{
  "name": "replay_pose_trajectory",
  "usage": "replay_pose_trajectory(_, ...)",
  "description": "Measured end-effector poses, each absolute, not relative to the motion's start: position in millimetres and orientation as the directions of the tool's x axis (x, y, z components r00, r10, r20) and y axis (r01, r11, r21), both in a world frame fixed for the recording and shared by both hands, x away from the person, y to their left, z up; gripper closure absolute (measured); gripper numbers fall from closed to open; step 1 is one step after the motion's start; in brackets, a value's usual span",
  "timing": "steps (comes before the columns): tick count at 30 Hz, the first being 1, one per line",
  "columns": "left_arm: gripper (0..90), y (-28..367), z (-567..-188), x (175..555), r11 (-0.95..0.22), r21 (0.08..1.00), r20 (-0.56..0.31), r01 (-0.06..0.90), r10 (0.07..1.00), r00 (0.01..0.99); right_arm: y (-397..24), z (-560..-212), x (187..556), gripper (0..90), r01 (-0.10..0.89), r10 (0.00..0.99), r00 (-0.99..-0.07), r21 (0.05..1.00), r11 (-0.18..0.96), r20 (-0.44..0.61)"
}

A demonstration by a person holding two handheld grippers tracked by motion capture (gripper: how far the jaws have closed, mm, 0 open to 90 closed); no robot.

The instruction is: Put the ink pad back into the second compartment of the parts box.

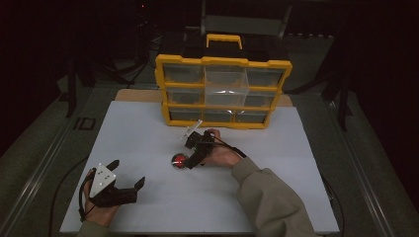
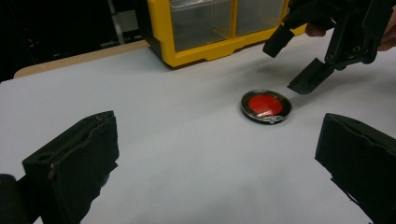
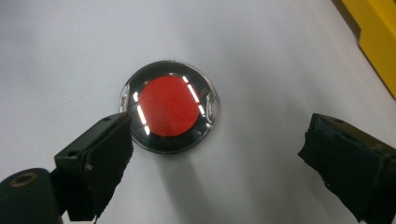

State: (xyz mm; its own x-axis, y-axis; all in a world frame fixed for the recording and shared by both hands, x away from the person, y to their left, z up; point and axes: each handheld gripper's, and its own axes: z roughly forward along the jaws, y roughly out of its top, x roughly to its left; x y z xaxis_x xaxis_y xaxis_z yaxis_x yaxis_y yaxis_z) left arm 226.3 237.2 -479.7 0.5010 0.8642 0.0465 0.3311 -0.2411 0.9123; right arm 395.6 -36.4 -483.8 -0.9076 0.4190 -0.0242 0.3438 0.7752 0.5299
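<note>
A small round disc with a red centre and a shiny dark rim [image 1: 180,160] lies flat on the white tabletop [image 1: 148,133]. My right gripper [image 1: 194,154] hovers just right of it, jaws open and angled down toward it. In the right gripper view the disc [image 3: 169,106] lies just beyond the left jaw, with the right jaw well off to its side. My left gripper [image 1: 129,174] rests open at the front left of the table, far from the disc. From the left gripper view the disc [image 2: 266,105] lies ahead, with my right gripper [image 2: 295,60] open above it.
A yellow organiser case [image 1: 222,91] with clear drawers stands upright at the back of the table, its corner visible as the case [image 2: 205,28] and the case [image 3: 373,32] in the gripper views. A small white stick-like item [image 1: 191,129] lies in front of it. Dark floor surrounds the table.
</note>
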Motion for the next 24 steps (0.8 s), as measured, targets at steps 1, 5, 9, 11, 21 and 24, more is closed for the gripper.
replay_pose_trajectory(1, 0.1, 237.1, -479.7, 226.3, -0.241, 0.912, 0.047, 0.331, 0.864, 0.501, -35.8, -484.1, 395.8, 8.0, 0.343, 0.417, -0.908, 0.527, 0.778, -0.025)
replay_pose_trajectory(5, 0.1, 237.3, -479.7, 226.3, -0.241, 0.912, 0.046, 0.331, 0.863, 0.502, -33.2, -485.4, 396.4, 8.0, 0.337, 0.407, -0.913, 0.518, 0.787, -0.024)
replay_pose_trajectory(9, 0.1, 237.2, -479.7, 226.4, -0.243, 0.911, 0.046, 0.332, 0.862, 0.504, -30.6, -486.8, 397.3, 8.0, 0.33, 0.397, -0.917, 0.509, 0.795, -0.025)
replay_pose_trajectory(11, 0.1, 237.2, -479.7, 226.5, -0.243, 0.911, 0.046, 0.332, 0.863, 0.504, -28.7, -487.8, 397.3, 8.0, 0.336, 0.401, -0.916, 0.517, 0.788, -0.016)
replay_pose_trajectory(21, 0.1, 237.4, -479.7, 226.4, -0.242, 0.912, 0.046, 0.332, 0.863, 0.503, -21.0, -494.7, 397.4, 8.0, 0.35, 0.406, -0.914, 0.498, 0.793, -0.005)
replay_pose_trajectory(24, 0.1, 237.5, -479.8, 226.5, -0.241, 0.912, 0.045, 0.332, 0.863, 0.503, -19.6, -496.8, 397.6, 8.0, 0.347, 0.398, -0.917, 0.489, 0.8, -0.001)
